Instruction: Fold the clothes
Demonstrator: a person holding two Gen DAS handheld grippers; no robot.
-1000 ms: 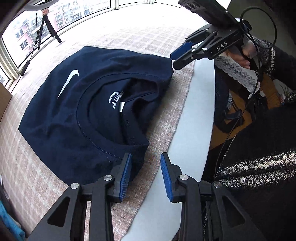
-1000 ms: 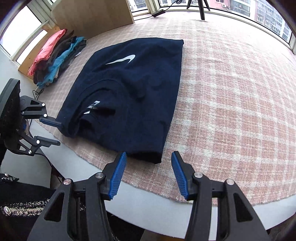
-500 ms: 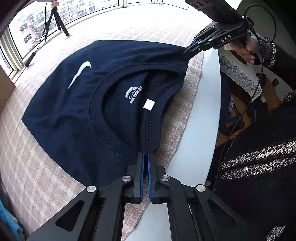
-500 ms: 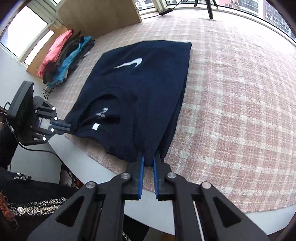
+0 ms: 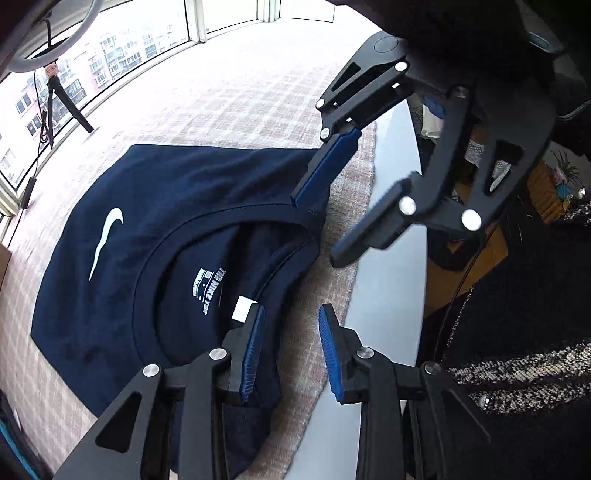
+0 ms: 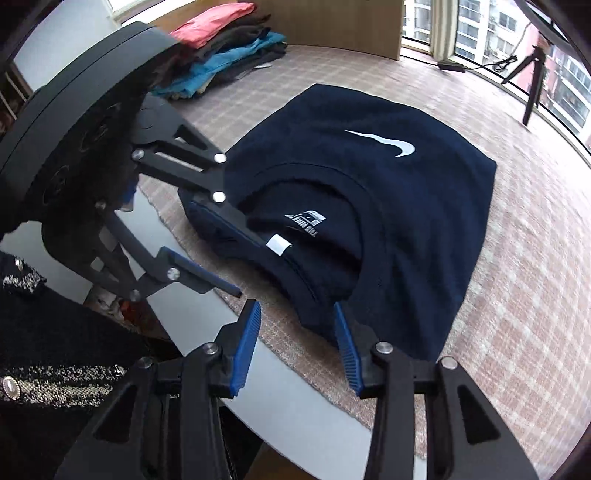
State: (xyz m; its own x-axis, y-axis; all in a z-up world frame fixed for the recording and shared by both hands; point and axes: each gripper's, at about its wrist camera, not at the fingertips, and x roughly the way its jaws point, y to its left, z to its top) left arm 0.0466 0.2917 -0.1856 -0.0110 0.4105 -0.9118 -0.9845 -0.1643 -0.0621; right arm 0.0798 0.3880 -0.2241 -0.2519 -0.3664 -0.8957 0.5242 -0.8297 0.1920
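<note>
A navy T-shirt [image 5: 155, 206] with a white swoosh lies folded on the pink plaid cloth [image 5: 229, 96], collar toward the table's near edge. My left gripper [image 5: 291, 354] is open at the collar; one finger hangs over the neck label, the other over bare cloth. In the right wrist view the T-shirt [image 6: 399, 206] fills the middle. My right gripper [image 6: 295, 347] is open at its near corner, with one finger over the fabric. Each gripper shows in the other's view: the right gripper [image 5: 316, 230] and the left gripper [image 6: 255, 269], both open. Nothing is held.
The white table edge [image 5: 388, 258] runs along the near side of the cloth. A pile of red, dark and blue clothes [image 6: 221, 62] lies far left by a wooden panel [image 6: 332, 22]. A tripod [image 6: 532, 85] stands by the windows. A person's black tweed sleeve [image 5: 517, 350] is close.
Half a second ago both grippers were shut on the shirt's near edge. Both have opened and let go, and they now stand much closer together by the collar.
</note>
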